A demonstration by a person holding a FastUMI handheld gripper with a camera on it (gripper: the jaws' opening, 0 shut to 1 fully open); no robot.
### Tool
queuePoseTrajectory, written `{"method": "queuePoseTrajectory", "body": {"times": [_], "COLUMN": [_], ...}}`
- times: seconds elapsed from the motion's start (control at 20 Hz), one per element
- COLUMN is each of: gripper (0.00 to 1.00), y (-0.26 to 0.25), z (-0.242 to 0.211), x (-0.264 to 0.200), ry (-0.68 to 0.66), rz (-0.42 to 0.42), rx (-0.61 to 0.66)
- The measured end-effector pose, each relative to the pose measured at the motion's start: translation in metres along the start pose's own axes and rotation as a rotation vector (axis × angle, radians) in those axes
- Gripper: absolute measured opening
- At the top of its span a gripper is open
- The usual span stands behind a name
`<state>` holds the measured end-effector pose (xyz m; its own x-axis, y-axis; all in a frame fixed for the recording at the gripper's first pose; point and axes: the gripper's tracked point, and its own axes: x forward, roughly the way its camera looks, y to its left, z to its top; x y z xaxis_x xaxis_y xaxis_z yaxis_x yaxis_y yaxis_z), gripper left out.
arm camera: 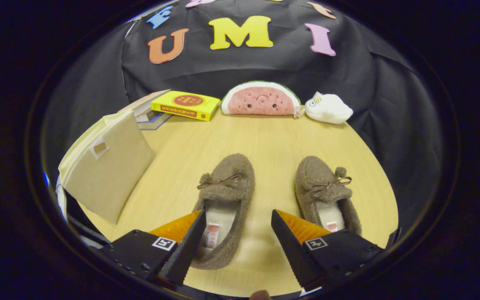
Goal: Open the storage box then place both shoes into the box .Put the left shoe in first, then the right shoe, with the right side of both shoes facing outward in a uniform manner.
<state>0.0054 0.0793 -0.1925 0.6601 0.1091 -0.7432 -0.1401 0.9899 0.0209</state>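
Fingers (236, 233) spread wide apart here, holding nothing, hovering low over the near end of the wooden worktop (265, 137) and pointing straight ahead. Each one has a black toothed inner face with an orange ribbed back, and we can see a small square black-and-white marker on each black base block.

The left shoe (223, 200), fuzzy brown with a little bow, has its heel partly tucked behind the left finger; its toe points away from us. There's a small red and white label on the insole but we can't read it. The right shoe (325, 191) lies just ahead of the right finger, heel hidden behind it, apart from the other shoe.

The storage box (106, 166), beige fabric, sits well off to the left of the left finger, at the worktop's edge, with a small tab on the face toward us.

Way beyond the fingers: a yellow book (186, 105) atop a stack, writing too small to read, a watermelon plush (261, 99) and a white plush (329, 108).
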Motion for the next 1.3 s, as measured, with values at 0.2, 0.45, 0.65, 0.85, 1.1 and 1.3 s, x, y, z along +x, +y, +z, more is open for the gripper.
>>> {"method": "queuePoseTrajectory", "body": {"times": [0.2,0.45,0.65,0.85,1.1,1.3], "gripper": [0.73,0.26,0.27,0.00,0.01,0.00], "y": [-0.001,0.003,0.001,0.001,0.009,0.032], "z": [-0.002,-0.006,-0.007,-0.007,-0.008,-0.003], "x": [0.013,0.025,0.031,0.029,0.017,0.003], "ry": [0.019,0.049,0.052,0.061,0.074,0.087], "rz": [-0.009,0.001,-0.011,0.039,0.120,0.203], "rx": [0.032,0.088,0.071,0.129,0.259,0.335]}}
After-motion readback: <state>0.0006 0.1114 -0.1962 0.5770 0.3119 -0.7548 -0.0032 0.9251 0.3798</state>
